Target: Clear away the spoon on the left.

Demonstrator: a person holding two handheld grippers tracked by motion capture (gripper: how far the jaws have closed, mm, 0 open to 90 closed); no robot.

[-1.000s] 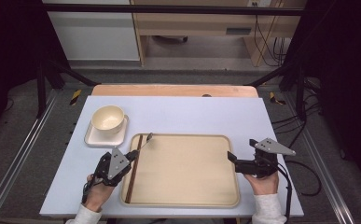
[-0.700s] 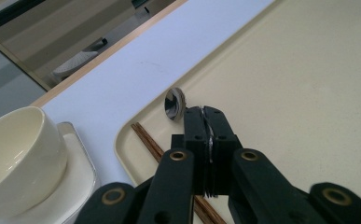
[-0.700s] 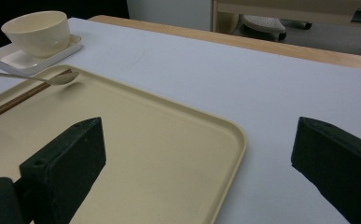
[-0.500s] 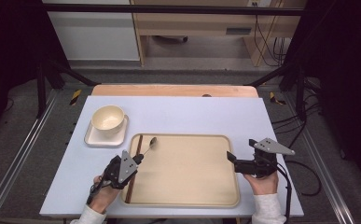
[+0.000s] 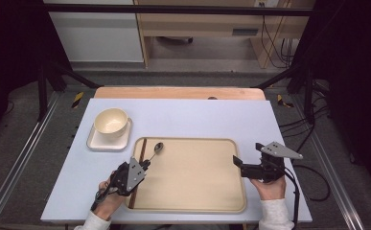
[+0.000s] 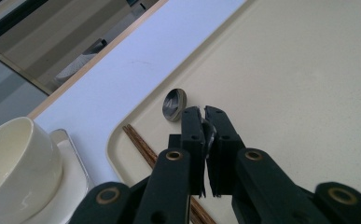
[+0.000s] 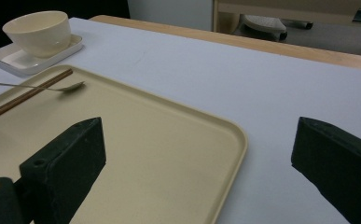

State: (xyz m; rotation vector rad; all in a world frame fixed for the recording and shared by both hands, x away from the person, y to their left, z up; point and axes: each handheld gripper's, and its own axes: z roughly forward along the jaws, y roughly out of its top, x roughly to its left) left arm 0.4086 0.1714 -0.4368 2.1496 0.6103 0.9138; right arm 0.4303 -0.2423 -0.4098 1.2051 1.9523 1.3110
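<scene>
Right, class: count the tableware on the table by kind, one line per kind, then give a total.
Bowl: 1
Small plate: 1
Tray: 1
Spoon: 1
Chopsticks: 1 pair, as far as can be told
Total: 5

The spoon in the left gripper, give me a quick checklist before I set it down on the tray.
1. Left gripper shut on the spoon handle: ok.
2. Spoon bowl over the tray, inside its rim: ok.
3. Chopsticks lie along the tray's left edge, close beside the spoon: not ok, mind them.
4. Spoon touching the tray or lifted: cannot tell.
5. Right gripper open at the tray's right edge, apart from the spoon: ok.
6. Bowl on its dish, off the tray: ok.
</scene>
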